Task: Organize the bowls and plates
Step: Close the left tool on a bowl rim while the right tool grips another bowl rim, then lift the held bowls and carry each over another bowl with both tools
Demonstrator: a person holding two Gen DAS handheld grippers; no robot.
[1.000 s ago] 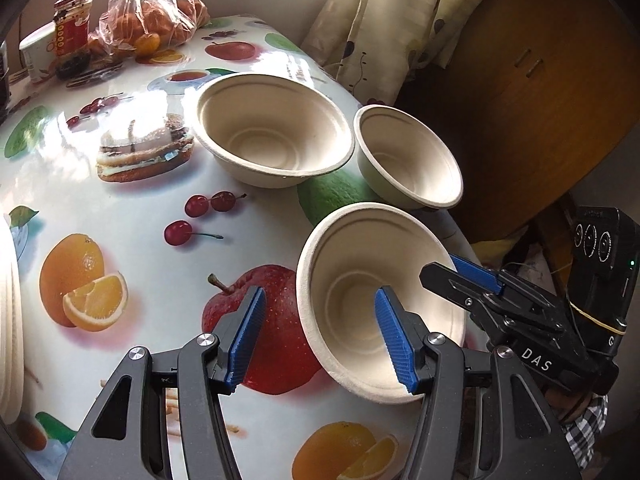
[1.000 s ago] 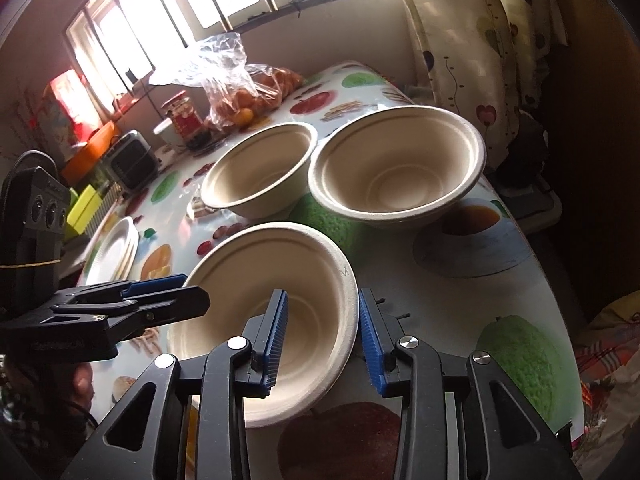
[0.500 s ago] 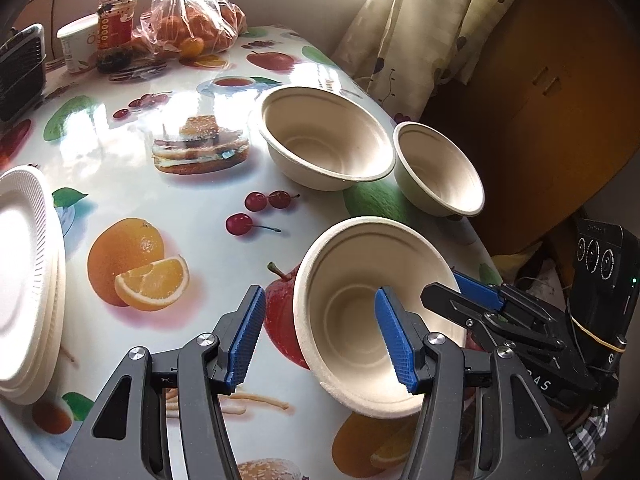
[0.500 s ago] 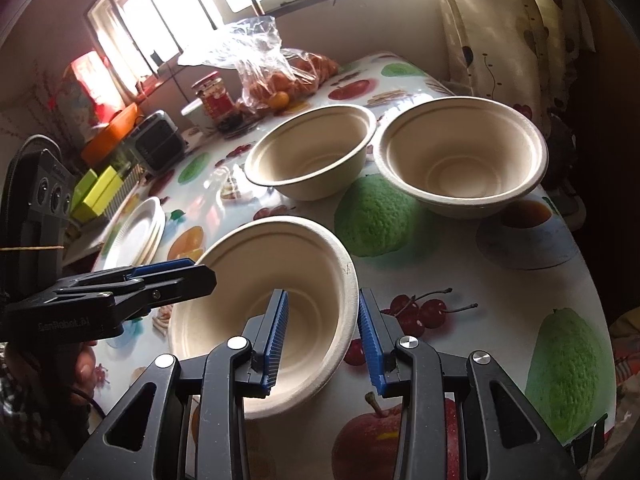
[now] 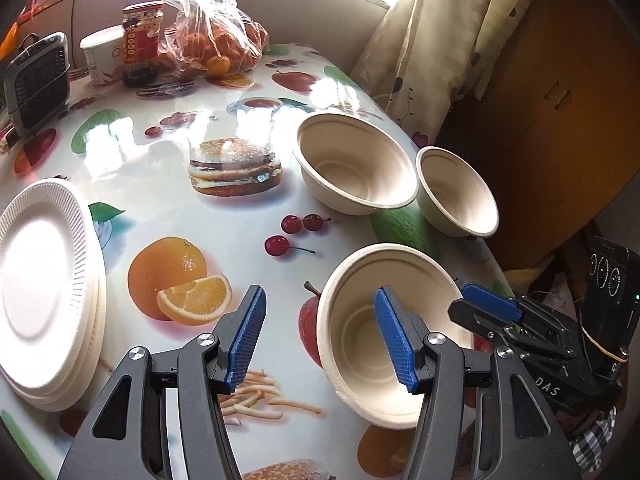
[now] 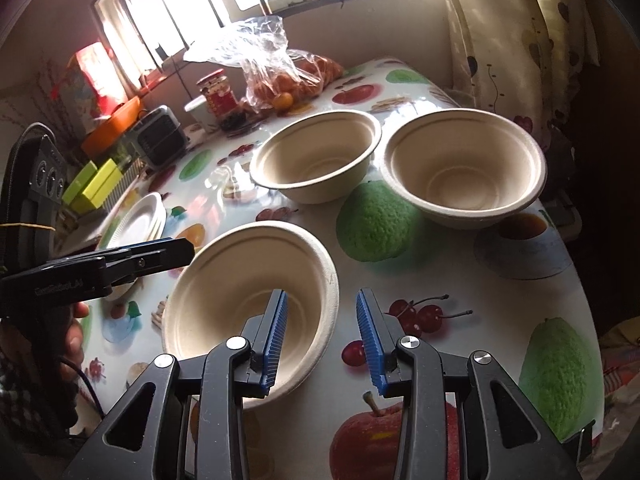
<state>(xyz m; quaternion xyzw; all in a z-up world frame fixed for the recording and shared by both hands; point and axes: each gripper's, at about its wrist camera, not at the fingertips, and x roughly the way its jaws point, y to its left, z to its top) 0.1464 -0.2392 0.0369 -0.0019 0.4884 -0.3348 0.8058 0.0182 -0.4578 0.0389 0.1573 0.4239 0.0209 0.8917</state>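
Three beige paper bowls stand on the fruit-print table. The nearest bowl (image 5: pixel 384 332) (image 6: pixel 248 296) lies between both grippers. My left gripper (image 5: pixel 320 338) is open; its right finger is over the bowl's inside and its left finger over the table. My right gripper (image 6: pixel 322 338) is open with the bowl's right rim between its fingers, not clamped. In the right wrist view the left gripper (image 6: pixel 120 264) shows at the bowl's left. Two more bowls (image 5: pixel 356 168) (image 5: pixel 460 192) stand behind. A stack of white plates (image 5: pixel 44 284) (image 6: pixel 138 220) lies at the left.
At the back stand a bag of oranges (image 5: pixel 216 44), a red-lidded jar (image 5: pixel 140 44), a white tub (image 5: pixel 100 54) and a small grey appliance (image 5: pixel 38 84). A curtain (image 5: pixel 432 40) and wooden cabinet (image 5: pixel 560 100) flank the table's right edge.
Both grippers have drawn back from the far bowls and the nearest bowl came along. The right gripper's fingers have opened wider around its rim. The plates came into the left view.
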